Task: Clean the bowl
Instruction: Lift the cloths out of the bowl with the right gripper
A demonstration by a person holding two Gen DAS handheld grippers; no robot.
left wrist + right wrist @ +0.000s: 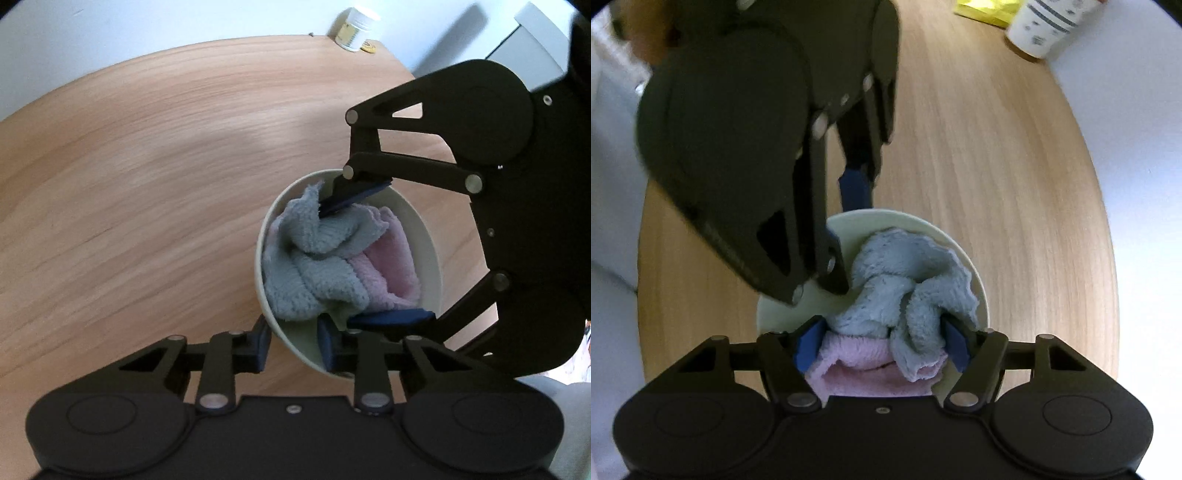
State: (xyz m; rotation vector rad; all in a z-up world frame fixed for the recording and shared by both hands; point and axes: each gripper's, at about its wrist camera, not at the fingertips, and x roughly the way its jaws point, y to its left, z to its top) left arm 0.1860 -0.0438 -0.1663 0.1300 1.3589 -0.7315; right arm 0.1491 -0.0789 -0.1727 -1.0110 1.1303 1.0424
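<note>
On wooden table [147,166]: one bowl [424,236], one cloth [317,266]; left hand-held gripper [295,343] straddling bowl's wall, contact unclear; right hand-held gripper [882,343] pinching cloth.

The bowl [424,236] is pale cream. The cloth [905,288] in it is light blue-grey on one side and soft pink on the other. Both grippers are black with dark blue pads [809,343]. The table [147,184] shows light wood grain. A white cup [1045,26] carries grey-blue stripes and small marks, beside something yellow [986,11].

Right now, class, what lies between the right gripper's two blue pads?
The bunched cloth, grey over pink, inside the bowl; the right wrist view shows it.
</note>
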